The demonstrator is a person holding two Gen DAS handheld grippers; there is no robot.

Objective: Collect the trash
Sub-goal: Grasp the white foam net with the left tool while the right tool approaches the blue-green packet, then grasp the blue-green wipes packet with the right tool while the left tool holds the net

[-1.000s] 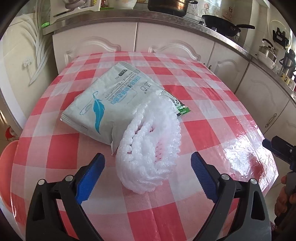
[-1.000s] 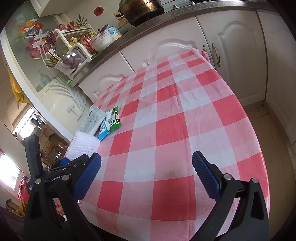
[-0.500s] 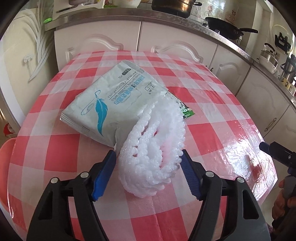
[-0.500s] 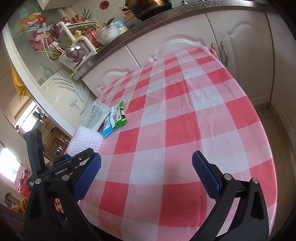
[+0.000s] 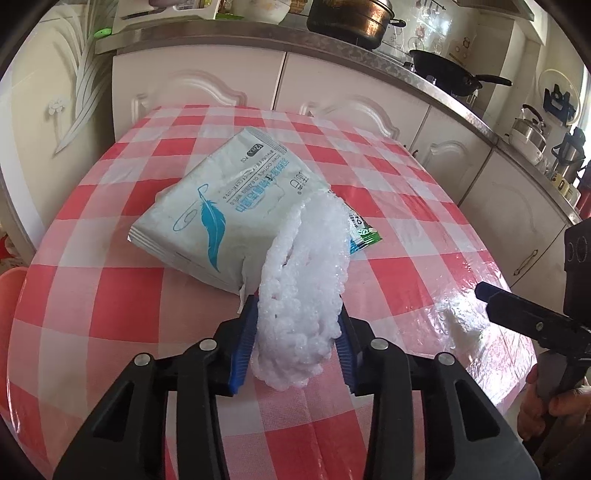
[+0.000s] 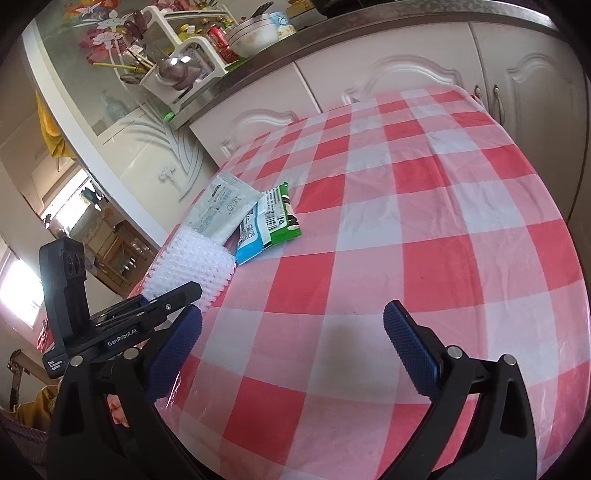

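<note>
- White foam net [image 5: 303, 295] lies on the table [image 5: 110, 295], its near end squeezed between the blue pads of the left gripper [image 5: 295, 343].
- Left gripper's jaws have just been closing; they now stand narrow, and both pads press the net's sides, so it has hold of the net.
- Far end of the net leans on a pale wipes pack [image 5: 229, 210] with a blue feather print, which lies flat near the table's middle.
- Green-edged wrapper [image 5: 364, 232] pokes out from behind the net, touching the pack's right side. In the right wrist view it shows as a flat green and blue snack wrapper [image 6: 273, 221] partly overlapped by the pack [image 6: 221, 206].
- Right gripper [image 6: 291, 339] hovers over the table's near edge, well apart from the trash, its jaws wide with only bare red-and-white cloth between them; it holds nothing.
- From the right wrist view the net [image 6: 192, 266] sits at the table's left side, with the black body of the left gripper [image 6: 122, 325] just in front of it.
- From the left wrist view the right gripper's black finger [image 5: 528, 321] reaches in at the right edge, with a hand [image 5: 554, 410] around its handle below.
- White cabinets [image 5: 207, 85] and a steel counter run behind the table; a dark pot [image 5: 347, 18] and a black pan [image 5: 447, 74] sit on the counter.
</note>
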